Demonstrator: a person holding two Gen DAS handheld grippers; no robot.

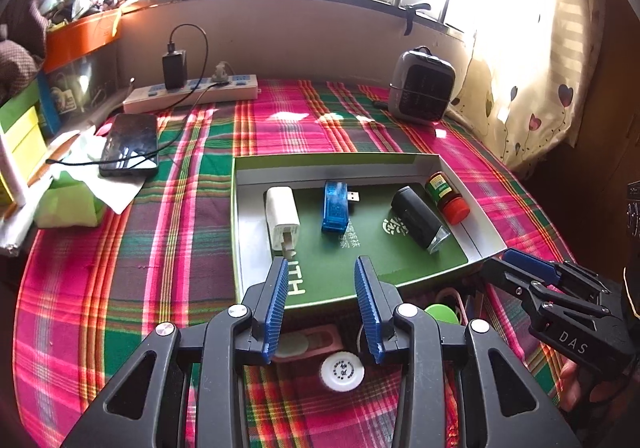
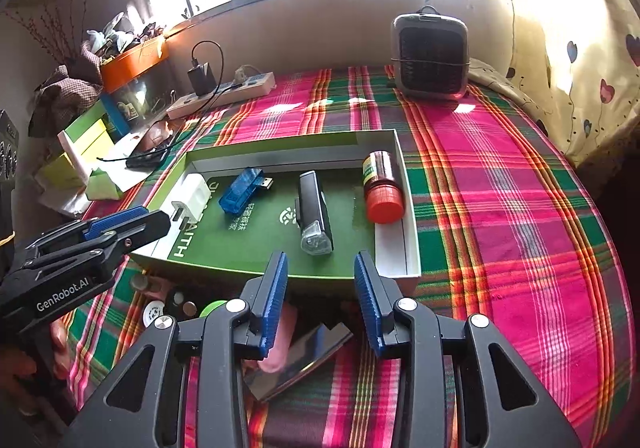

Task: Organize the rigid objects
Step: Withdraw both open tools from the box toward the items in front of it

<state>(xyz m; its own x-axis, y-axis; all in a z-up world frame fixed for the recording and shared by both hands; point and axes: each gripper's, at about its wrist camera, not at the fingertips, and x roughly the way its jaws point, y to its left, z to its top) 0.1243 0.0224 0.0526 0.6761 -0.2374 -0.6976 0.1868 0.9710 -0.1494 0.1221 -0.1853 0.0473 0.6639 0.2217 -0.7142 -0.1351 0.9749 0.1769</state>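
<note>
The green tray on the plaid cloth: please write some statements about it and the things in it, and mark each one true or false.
1. The green tray holds four things. True.
2. The red-capped bottle stands upright. False: it lies on its side at the tray's right edge.
3. The blue USB stick lies between the white charger and the black bike light. True.
4. The right gripper holds the bike light. False: its jaws are open and empty.
5. The white charger lies outside the tray. False: it is at the tray's left end.

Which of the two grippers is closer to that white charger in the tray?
Left. The left gripper hovers just short of the white charger; the right gripper sits nearer the tray's opposite end.
</note>
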